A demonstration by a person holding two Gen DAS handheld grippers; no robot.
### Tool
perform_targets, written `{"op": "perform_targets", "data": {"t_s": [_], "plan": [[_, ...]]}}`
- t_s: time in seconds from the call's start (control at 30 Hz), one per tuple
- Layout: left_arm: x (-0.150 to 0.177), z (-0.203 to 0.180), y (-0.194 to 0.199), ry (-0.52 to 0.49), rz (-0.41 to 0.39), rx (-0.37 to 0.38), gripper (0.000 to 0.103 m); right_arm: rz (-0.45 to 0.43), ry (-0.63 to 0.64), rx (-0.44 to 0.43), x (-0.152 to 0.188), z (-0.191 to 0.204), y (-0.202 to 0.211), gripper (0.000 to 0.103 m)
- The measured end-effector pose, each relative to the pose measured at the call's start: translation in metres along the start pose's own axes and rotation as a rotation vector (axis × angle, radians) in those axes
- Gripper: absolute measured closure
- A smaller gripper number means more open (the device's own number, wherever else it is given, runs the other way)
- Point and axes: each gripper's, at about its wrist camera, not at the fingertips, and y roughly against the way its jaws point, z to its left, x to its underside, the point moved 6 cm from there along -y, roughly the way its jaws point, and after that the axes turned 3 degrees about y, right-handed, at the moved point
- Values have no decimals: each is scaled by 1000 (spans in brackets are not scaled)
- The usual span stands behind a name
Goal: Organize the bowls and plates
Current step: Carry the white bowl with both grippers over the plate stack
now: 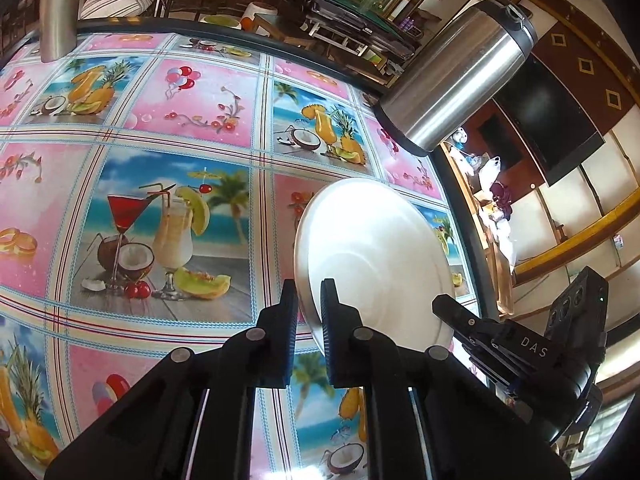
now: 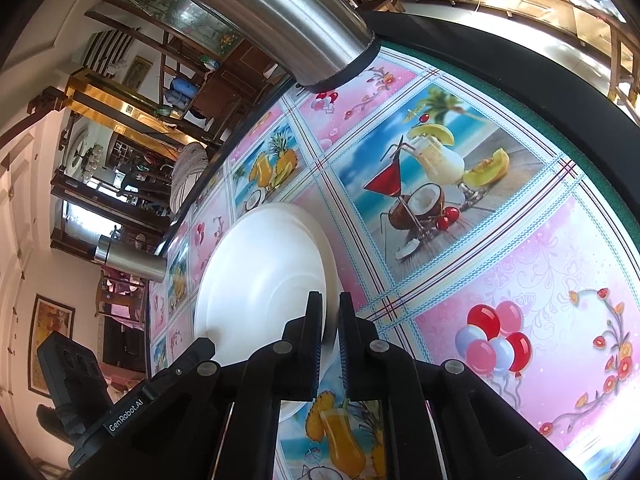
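The left hand-held gripper (image 1: 309, 312) was closed narrowly on the near rim of a round white ceramic plate (image 1: 372, 256), one finger (image 1: 289, 312) on each side of the edge. The plate stood tilted on edge above the counter (image 1: 160, 160), toward its right side in the left wrist view. The right hand-held gripper (image 2: 330, 320) gripped the same white plate (image 2: 260, 276) at its rim in like manner, jaws narrow around the edge.

The counter carried a glossy printed cover of pink and blue squares showing cocktails, coconuts, pineapples and balloons. A tall brushed stainless-steel flask with a black lid (image 1: 460, 76) stood at the far right corner of the counter. A second steel flask (image 1: 58, 4) stood at the far left.

Legible markings: "DAS" in white letters on the black body of the right device (image 1: 534, 344), seen in the left wrist view; "GenRobot.AI" in white on the left device (image 2: 126, 416), seen in the right wrist view.
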Motion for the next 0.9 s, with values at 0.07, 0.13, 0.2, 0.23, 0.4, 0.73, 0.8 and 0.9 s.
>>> {"op": "perform_targets", "data": {"t_s": [0.07,0.13,0.2,0.23,0.4,0.73,0.8,0.9], "plan": [[0,0,0,0,-2,-1,94,-2,2,2,0,0,0,95],[0,0,0,-2,-1,-2,95,-2,2,1,0,0,0,95],[1,1,1,-1,-5,-4,95,-5,3,2,0,0,0,95],[1,1,2,-2,-5,-5,95,-5,2,-1,0,1,0,95],[4,4,8,7,-11,-12,95,-5,-1,-19,1,4,2,95],[23,27,74,12,-76,-61,95,14,38,-114,35,40,21,97],[33,40,95,24,-88,-73,95,21,49,-149,48,52,26,97],[52,63,132,44,-123,-103,95,35,75,-207,76,76,37,96]]}}
